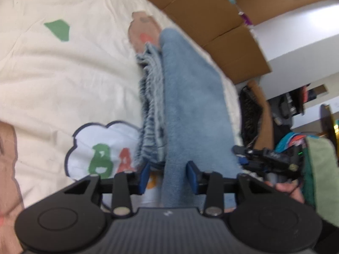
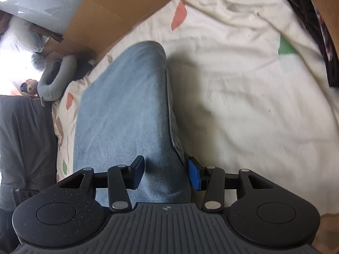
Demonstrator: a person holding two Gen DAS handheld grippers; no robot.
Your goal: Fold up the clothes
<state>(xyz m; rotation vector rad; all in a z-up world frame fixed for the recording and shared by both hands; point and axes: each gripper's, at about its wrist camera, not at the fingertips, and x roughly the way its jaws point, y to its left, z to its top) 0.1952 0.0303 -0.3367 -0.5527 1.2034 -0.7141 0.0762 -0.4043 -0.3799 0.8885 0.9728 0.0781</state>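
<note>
A light blue garment (image 1: 190, 105) stretches away from me over the cream bed cover (image 1: 63, 74), with bunched, ribbed layers (image 1: 151, 114) along its left side. My left gripper (image 1: 168, 177) is shut on its near end, and the cloth runs between the blue pads (image 1: 191, 175). In the right wrist view the same garment (image 2: 122, 110) is raised above the cover (image 2: 243, 105) and casts a shadow to its right. The right gripper (image 2: 165, 173) is shut on it, the fabric filling the gap between its fingers. That gripper (image 1: 264, 158) also shows at the cloth's right edge, held by a hand (image 1: 288, 190).
Cardboard boxes (image 1: 211, 14) line the far edge of the bed. A grey neck pillow (image 2: 57, 78) and grey clothing (image 2: 23, 137) lie to the left of the right wrist view. A green cloth (image 1: 322, 173) and cluttered shelves (image 1: 292, 105) are on the right.
</note>
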